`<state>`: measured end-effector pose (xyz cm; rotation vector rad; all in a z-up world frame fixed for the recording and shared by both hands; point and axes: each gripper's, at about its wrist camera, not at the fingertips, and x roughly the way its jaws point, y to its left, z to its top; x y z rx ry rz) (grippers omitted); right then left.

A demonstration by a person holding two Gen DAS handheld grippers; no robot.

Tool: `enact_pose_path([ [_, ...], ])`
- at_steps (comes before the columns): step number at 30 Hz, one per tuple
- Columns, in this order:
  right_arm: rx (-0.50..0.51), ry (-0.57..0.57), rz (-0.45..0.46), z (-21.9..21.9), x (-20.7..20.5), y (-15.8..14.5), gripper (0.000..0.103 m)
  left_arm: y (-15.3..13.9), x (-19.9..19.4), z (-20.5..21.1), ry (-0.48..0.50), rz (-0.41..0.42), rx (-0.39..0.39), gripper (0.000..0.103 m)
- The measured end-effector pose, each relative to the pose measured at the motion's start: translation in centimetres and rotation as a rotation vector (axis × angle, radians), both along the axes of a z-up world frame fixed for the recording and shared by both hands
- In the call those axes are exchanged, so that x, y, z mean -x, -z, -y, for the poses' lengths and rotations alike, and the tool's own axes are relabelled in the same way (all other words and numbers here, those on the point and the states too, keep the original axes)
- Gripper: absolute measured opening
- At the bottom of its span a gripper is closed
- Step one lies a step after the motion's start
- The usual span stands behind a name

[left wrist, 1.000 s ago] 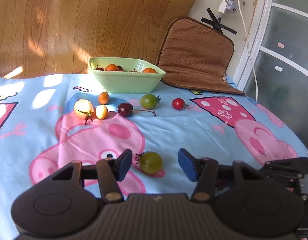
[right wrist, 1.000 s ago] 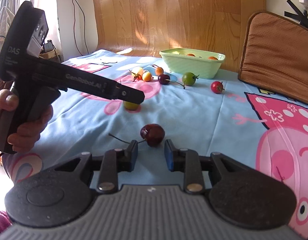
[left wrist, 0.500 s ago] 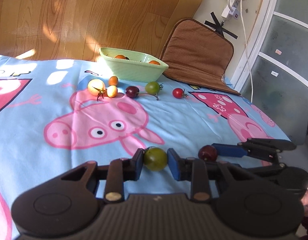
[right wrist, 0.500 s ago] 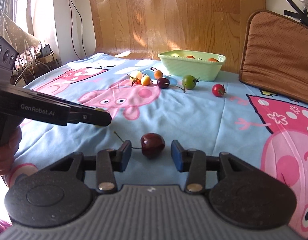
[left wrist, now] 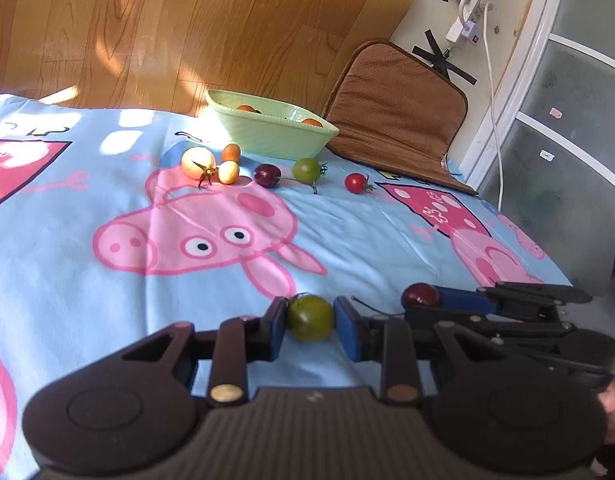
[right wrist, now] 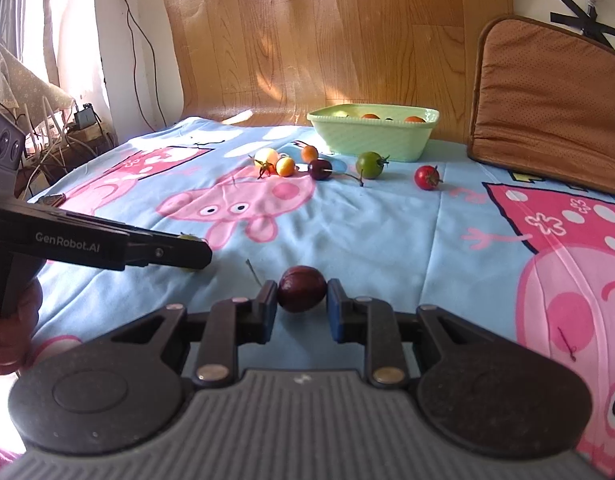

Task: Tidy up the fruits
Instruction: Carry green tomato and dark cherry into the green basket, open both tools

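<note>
Two claws grip fruit: left claw a green tomato, right claw, closing, a dark cherry.

Wide open blanket ahead of both my grippers, nothing blocking until the row of loose fruit strung across just before the green bowl.

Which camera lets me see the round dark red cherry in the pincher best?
The right wrist view shows the round dark red cherry best: close, centred, whole, between the right gripper, whose jaws are closing on it. The left wrist view shows the cherry small, off to one side, partly hidden by that gripper's blue finger.
</note>
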<state>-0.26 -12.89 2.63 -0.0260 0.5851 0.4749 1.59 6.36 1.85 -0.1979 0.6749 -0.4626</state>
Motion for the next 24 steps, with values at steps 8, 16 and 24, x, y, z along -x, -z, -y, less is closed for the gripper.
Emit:
enact_pose_path([
  [8,-0.035,0.037,0.007,0.6,0.1,-0.6,0.029,-1.1,0.6,0.1,0.009,0.045,0.01,0.027],
  [16,-0.053,0.047,-0.028,0.7,-0.7,-0.3,0.029,-0.2,-0.3,-0.2,0.006,0.003,0.007,0.027],
  [24,-0.106,0.078,0.056,2.5,-5.7,-5.1,0.029,-6.1,-4.3,-0.4,0.016,0.14,-0.064,0.027],
])
